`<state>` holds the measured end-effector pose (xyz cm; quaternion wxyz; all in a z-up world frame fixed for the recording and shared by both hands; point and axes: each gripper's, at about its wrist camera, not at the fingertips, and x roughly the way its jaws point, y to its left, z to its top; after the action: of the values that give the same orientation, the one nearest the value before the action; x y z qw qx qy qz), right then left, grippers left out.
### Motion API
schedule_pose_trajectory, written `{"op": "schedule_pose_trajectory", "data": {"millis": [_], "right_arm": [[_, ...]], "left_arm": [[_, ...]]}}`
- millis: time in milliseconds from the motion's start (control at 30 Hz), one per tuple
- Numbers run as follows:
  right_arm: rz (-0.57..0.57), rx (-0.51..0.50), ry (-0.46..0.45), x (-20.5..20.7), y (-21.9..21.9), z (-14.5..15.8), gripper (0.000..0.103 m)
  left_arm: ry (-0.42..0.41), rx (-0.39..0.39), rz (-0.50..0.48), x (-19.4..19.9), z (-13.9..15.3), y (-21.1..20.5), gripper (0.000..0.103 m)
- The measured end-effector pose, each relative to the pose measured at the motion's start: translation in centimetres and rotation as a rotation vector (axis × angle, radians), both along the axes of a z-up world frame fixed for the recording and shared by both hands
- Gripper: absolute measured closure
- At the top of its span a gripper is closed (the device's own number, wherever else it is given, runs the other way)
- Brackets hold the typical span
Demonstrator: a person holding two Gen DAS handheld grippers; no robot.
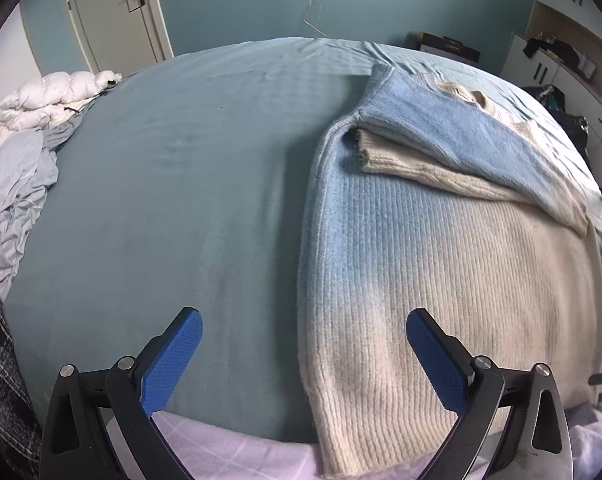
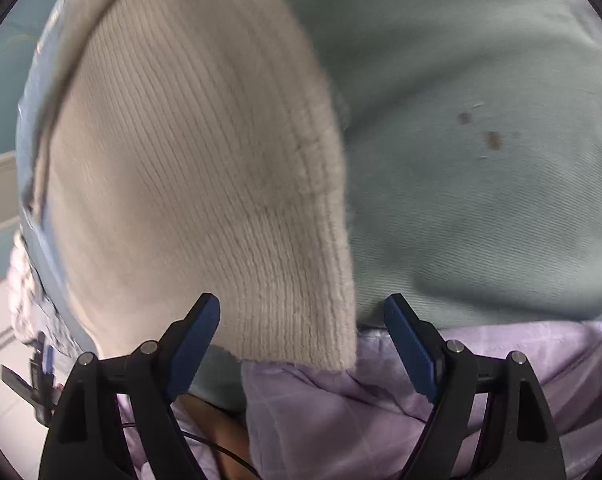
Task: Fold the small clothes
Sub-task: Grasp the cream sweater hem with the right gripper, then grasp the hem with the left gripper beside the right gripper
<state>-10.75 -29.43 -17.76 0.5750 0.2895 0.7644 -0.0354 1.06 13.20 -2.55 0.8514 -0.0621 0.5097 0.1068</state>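
Observation:
A knit sweater (image 1: 441, 248), blue at the top and fading to cream at the hem, lies flat on the teal bed sheet (image 1: 181, 200). One sleeve (image 1: 461, 148) is folded across its chest. My left gripper (image 1: 304, 316) hangs open above the sweater's left edge near the hem, with nothing pinched. In the right wrist view the cream ribbed hem (image 2: 201, 160) fills the left half, blurred. My right gripper (image 2: 302, 300) is open just above the hem's near corner, and its pads (image 2: 197, 336) stand clear of the knit.
A white puffer jacket (image 1: 49, 100) and a crumpled pale sheet (image 1: 13, 200) sit at the bed's left side. White cabinets (image 1: 561, 60) with clutter stand at the far right. Lilac checked fabric (image 2: 341, 420) lies along the near edge. The sheet shows small brown spots (image 2: 493, 140).

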Motion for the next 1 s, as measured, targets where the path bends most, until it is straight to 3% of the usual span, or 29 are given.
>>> {"op": "schedule_pose_trajectory", "data": {"millis": [133, 167, 200, 267, 300, 367, 433, 567, 667, 767, 867, 1000], "right_arm": [[0.052, -0.046, 0.003, 1.0, 1.8, -0.7, 0.043], [0.073, -0.050, -0.007, 1.3, 2.5, -0.6, 0.054], [0.090, -0.049, -0.019, 1.5, 3.2, -0.5, 0.071], [0.122, -0.052, -0.055, 2.0, 4.9, 0.1, 0.091], [0.135, -0.069, -0.074, 2.1, 5.7, 0.4, 0.095], [0.142, -0.072, -0.129, 2.3, 6.5, 1.4, 0.096], [0.121, -0.054, -0.247, 2.6, 7.3, 3.5, 0.097], [0.045, -0.008, -0.505, 2.5, 8.3, 8.0, 0.097], [0.027, -0.021, -0.626, 2.9, 8.8, 10.3, 0.097], [0.030, -0.049, -0.686, 3.3, 9.3, 10.8, 0.097], [0.071, -0.087, -0.713, 2.3, 8.3, 11.8, 0.097], [0.098, -0.114, -0.718, 2.1, 7.2, 12.1, 0.097]], "left_arm": [[-0.004, -0.010, 0.002, -0.2, 0.1, 0.2, 0.000], [-0.005, -0.014, 0.000, -0.3, 0.1, 0.2, 0.000], [-0.009, -0.018, 0.000, -0.4, 0.2, 0.2, 0.000], [-0.012, -0.022, 0.000, -0.5, 0.4, 0.3, 0.000], [-0.010, -0.024, 0.001, -0.5, 0.4, 0.3, 0.000], [0.001, -0.048, -0.004, -0.6, 0.4, 0.4, 0.000], [0.022, -0.109, -0.011, -0.6, 0.3, 0.6, 0.000], [0.138, -0.303, -0.079, -0.3, -0.8, 0.7, 0.000], [0.234, -0.301, -0.094, -1.0, -2.9, 0.5, 0.000], [0.297, -0.334, -0.034, -1.6, -5.5, 1.2, 0.000], [0.360, -0.507, -0.003, -1.8, -8.2, 1.3, 0.000], [0.426, -0.531, -0.022, -2.2, -10.8, 0.1, 0.000]]}}
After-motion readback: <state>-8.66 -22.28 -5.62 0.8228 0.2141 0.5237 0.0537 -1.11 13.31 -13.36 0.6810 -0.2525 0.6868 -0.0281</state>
